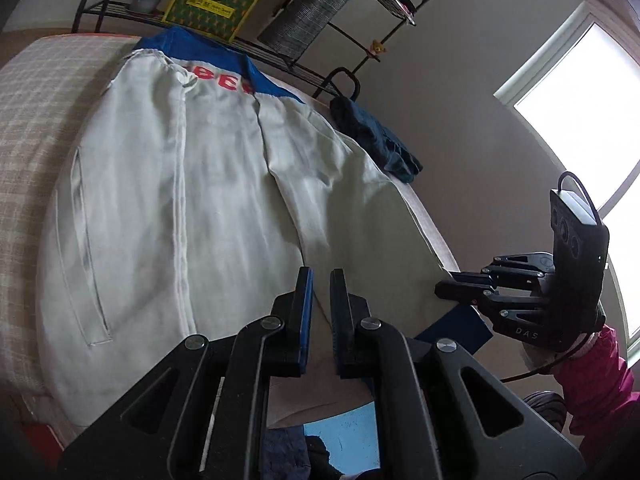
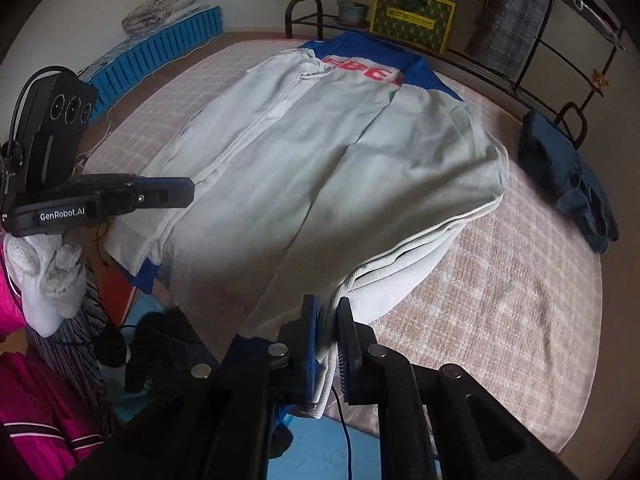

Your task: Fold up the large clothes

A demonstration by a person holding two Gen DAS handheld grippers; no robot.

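Note:
A large white jacket (image 2: 320, 152) with a blue collar and red letters lies spread on the bed, collar at the far end. My right gripper (image 2: 326, 304) is shut on the white ribbed end of its right sleeve by the blue cuff (image 2: 244, 344), and the cloth rises off the bed toward it. In the left wrist view the right gripper (image 1: 440, 290) sits at the jacket's (image 1: 192, 200) near right edge. My left gripper (image 1: 320, 276) is shut above the near hem. From the right wrist view the left gripper (image 2: 190, 192) hovers over the jacket's left side with no cloth seen in it.
A dark blue garment (image 2: 568, 176) lies on the checked mattress (image 2: 500, 300) to the right. A metal rack with a yellow box (image 2: 412, 12) and a pot runs behind the bed. A blue ribbed mat (image 2: 160, 52) lies at the far left. A pink sleeve (image 1: 592, 376) is near.

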